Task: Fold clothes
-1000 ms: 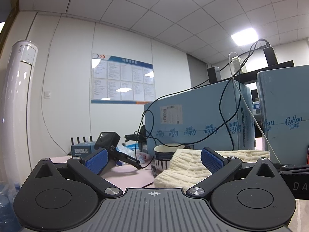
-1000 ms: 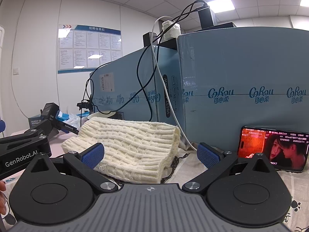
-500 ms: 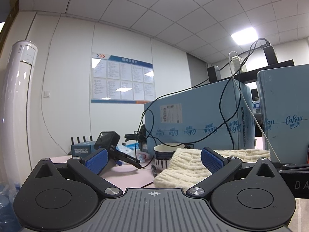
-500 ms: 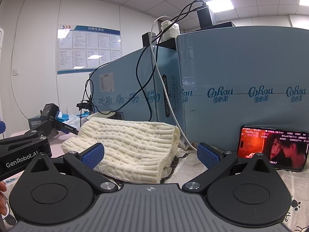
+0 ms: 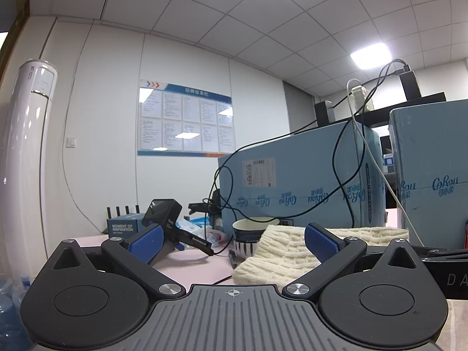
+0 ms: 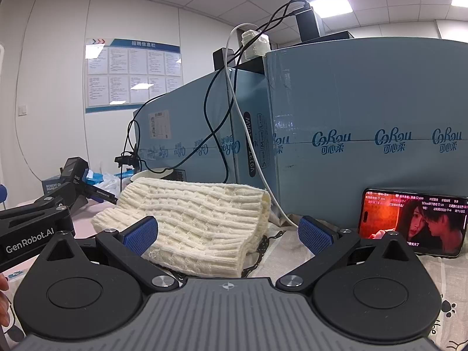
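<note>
A cream cable-knit garment (image 6: pixel 199 219) lies folded on the table, just ahead of my right gripper (image 6: pixel 228 232), which stands open with nothing between its blue pads. In the left wrist view the same knit (image 5: pixel 280 251) lies ahead and to the right of my left gripper (image 5: pixel 234 239), also open and empty, its right pad overlapping the knit in the image. The left gripper's black body (image 6: pixel 32 228) shows at the left edge of the right wrist view.
Tall light-blue cartons (image 6: pixel 365 134) with dangling cables (image 6: pixel 216 122) stand right behind the knit. A phone (image 6: pixel 412 225) playing video leans against them at right. A striped bowl (image 5: pixel 248 234), a black camera device (image 5: pixel 166 219) and a small box (image 5: pixel 122 226) sit on the pink tabletop (image 5: pixel 190 263).
</note>
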`<state>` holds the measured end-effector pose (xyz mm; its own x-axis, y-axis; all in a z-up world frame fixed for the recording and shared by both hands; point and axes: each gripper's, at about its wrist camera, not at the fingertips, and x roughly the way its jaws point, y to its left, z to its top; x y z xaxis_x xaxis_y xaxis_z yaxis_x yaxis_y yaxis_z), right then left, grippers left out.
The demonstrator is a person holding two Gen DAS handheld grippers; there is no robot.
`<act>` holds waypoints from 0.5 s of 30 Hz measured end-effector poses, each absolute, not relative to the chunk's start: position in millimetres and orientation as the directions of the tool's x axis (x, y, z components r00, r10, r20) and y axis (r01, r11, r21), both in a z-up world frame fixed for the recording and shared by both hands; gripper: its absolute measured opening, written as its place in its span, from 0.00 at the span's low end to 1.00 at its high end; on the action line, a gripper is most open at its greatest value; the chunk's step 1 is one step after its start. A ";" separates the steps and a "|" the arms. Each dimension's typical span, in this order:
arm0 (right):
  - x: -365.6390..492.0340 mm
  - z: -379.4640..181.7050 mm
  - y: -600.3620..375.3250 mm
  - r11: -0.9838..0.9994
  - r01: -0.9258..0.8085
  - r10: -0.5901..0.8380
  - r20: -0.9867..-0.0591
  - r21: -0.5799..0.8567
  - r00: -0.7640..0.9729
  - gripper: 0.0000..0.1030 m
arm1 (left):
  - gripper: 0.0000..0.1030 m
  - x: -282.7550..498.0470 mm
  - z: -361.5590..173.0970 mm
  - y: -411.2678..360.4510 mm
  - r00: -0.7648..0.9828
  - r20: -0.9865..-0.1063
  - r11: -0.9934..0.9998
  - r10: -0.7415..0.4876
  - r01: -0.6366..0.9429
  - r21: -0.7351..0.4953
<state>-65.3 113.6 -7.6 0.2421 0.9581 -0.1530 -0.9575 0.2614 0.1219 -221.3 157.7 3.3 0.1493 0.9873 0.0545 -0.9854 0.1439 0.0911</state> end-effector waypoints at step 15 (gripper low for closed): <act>-64.5 -7.8 114.1 0.261 -0.958 0.958 -0.156 0.122 0.241 1.00 | 1.00 -221.7 3.4 158.1 0.149 0.050 0.145 0.988 -0.986 0.087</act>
